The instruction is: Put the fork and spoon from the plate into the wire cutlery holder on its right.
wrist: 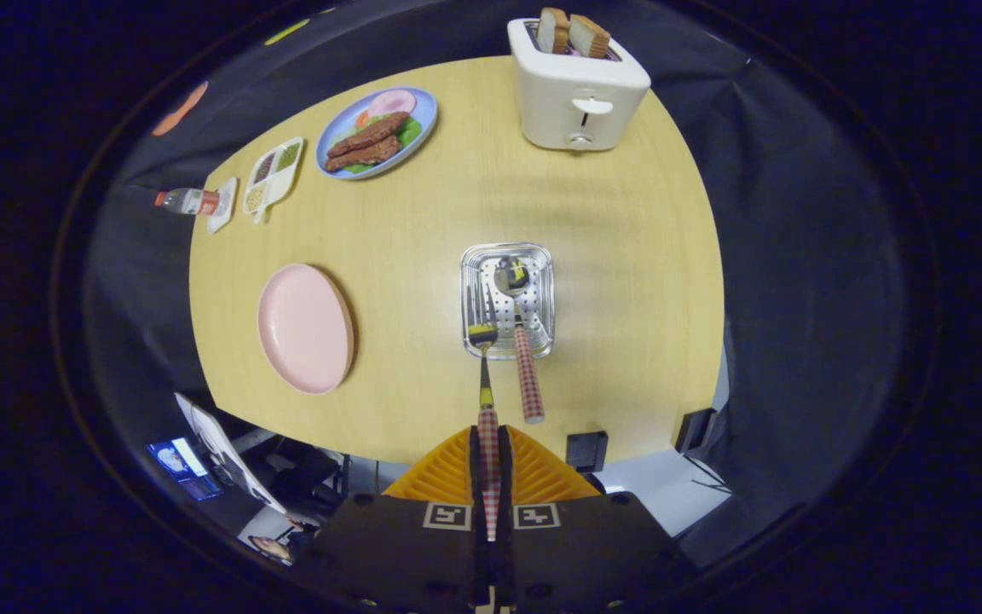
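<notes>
**Fork poised over the holder**

Gripper [488, 465] fingers clench the fork [485, 375] by its checkered handle. At ten o'clock, the smooth pink plate [304, 328] lies bare. At twelve, tines dip inside the shiny wire cutlery holder [507, 298] beside the spoon [522, 350]. Next, likely: lower, release.

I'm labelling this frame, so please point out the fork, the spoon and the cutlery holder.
fork [486, 394]: gripper view, on its metal neck just ahead of the tongs gripping its handle.
spoon [528, 379]: gripper view, on its checked handle.
holder [549, 298]: gripper view, on its right wire wall.
</notes>
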A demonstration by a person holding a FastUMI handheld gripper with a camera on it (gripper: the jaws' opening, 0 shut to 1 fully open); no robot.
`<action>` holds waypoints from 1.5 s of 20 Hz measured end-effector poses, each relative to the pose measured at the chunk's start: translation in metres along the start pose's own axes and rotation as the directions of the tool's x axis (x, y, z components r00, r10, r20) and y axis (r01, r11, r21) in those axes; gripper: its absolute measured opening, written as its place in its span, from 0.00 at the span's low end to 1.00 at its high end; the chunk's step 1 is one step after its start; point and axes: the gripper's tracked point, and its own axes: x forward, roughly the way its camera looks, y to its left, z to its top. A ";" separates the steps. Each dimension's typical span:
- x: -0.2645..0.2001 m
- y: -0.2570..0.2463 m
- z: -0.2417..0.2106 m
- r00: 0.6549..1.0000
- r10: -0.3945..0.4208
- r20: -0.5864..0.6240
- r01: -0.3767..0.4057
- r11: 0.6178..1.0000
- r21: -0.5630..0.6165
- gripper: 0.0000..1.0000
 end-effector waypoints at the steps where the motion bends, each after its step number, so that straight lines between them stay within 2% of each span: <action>1: 0.000 0.000 0.004 1.000 0.003 -0.026 -0.003 1.000 0.003 0.03; 4: 0.005 -0.002 0.028 0.999 -0.026 -0.047 0.026 1.000 -0.015 0.03; 8: 0.019 -0.003 0.034 0.983 -0.046 -0.175 0.047 0.999 0.000 0.03; 12: 0.028 -0.008 0.056 0.989 -0.072 -0.128 0.071 0.997 -0.014 0.04; 14: 0.033 -0.008 0.053 0.988 -0.066 -0.136 0.067 0.998 0.001 0.05; 16: 0.033 -0.005 0.050 0.989 -0.051 -0.139 0.054 0.998 0.012 0.08; 17: 0.033 -0.005 0.049 0.990 -0.047 -0.134 0.050 0.999 0.012 0.12; 20: 0.026 -0.004 0.056 0.998 -0.048 -0.052 0.049 0.999 0.011 0.12; 23: 0.018 0.002 0.057 0.999 -0.041 0.029 0.040 0.999 0.026 0.26; 30: 0.012 0.033 0.024 0.990 -0.057 0.133 0.044 0.995 0.095 0.47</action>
